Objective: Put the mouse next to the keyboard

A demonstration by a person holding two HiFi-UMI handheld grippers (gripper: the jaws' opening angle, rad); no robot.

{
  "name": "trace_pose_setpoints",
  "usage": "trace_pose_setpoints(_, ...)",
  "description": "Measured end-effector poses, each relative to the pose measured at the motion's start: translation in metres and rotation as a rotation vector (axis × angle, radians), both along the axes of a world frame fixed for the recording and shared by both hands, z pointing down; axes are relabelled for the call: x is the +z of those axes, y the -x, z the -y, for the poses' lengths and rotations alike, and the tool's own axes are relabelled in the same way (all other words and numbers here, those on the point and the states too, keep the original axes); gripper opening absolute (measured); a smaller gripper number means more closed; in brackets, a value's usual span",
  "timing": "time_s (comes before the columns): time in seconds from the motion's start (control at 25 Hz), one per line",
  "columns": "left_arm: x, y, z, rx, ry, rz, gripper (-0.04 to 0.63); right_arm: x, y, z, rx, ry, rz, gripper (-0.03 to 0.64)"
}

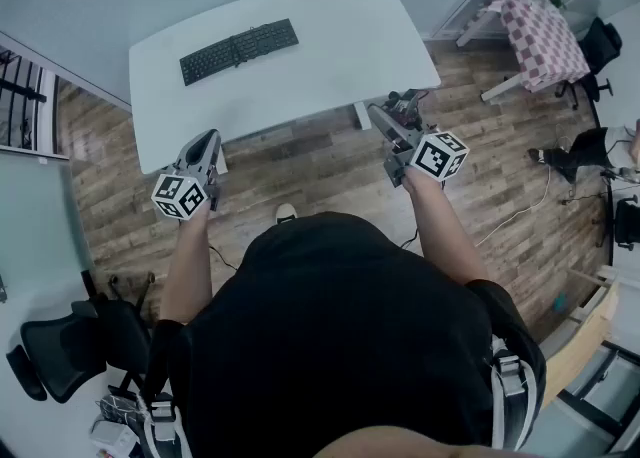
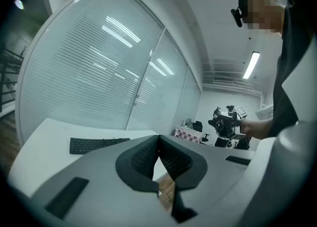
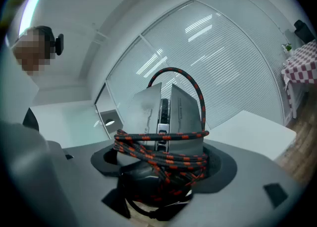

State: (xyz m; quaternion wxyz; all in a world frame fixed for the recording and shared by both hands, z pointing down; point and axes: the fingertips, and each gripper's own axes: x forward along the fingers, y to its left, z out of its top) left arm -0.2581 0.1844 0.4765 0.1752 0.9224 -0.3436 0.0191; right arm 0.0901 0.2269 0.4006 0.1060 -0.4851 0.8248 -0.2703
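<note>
Wood-floor room w/ blinds on glass walls; white table (image 1: 330,56) carries a black keyboard (image 1: 239,51) near its far left edge. Right gripper (image 1: 392,118) is level, short of the table's near right corner, jaws wide and clamped on the grey mouse (image 3: 174,112), which is wrapped in its red/black cable (image 3: 163,159), well apart from the keyboard. Left gripper (image 2: 159,146) is at the table's near left edge, jaws closed together, nothing btwn them.

Grey mouse (image 3: 166,117), wound in black-red braided cable (image 3: 171,157), clamped in right gripper (image 3: 161,164). Black keyboard (image 1: 239,51) laid flat, slightly skewed, on white table (image 1: 340,36), far-left part.
</note>
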Motion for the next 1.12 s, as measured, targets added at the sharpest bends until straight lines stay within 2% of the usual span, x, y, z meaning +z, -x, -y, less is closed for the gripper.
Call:
trace_pose_setpoints(0.2, 0.033, 0.058, -0.001, -0.025, 0.079, 0.025, 0.023, 0.002, 0.029, 0.019, 0.005, 0.010, -0.013, 0.388)
trace_pose_setpoints(0.36, 0.044, 0.089, 0.012, -0.025, 0.100, 0.041, 0.023, 0.001, 0.048, 0.039, 0.017, 0.011, -0.030, 0.388)
trace_pose_setpoints(0.44, 0.039, 0.094, 0.028, 0.001, 0.082, 0.028, 0.023, 0.004, 0.069, 0.053, 0.009, 0.015, -0.032, 0.388)
trace_pose_setpoints(0.6, 0.020, 0.074, 0.046, 0.094, 0.018, 0.004, 0.023, 0.005, 0.100, 0.067, -0.006, 0.015, -0.007, 0.388)
trace_pose_setpoints(0.68, 0.019, 0.069, 0.048, 0.130, 0.011, -0.001, 0.023, 0.004, 0.108, 0.071, -0.001, 0.014, -0.002, 0.388)
trace_pose_setpoints(0.88, 0.053, 0.093, 0.042, 0.140, 0.086, 0.033, 0.023, 0.005, 0.111, 0.079, 0.028, 0.016, -0.008, 0.388)
trace_pose_setpoints(1.0, 0.076, 0.119, 0.030, 0.119, 0.136, 0.067, 0.023, 0.010, 0.111, 0.077, 0.048, 0.024, -0.008, 0.388)
trace_pose_setpoints(1.12, 0.083, 0.135, 0.029, 0.095, 0.153, 0.068, 0.023, 0.015, 0.114, 0.078, 0.058, 0.031, 0.000, 0.388)
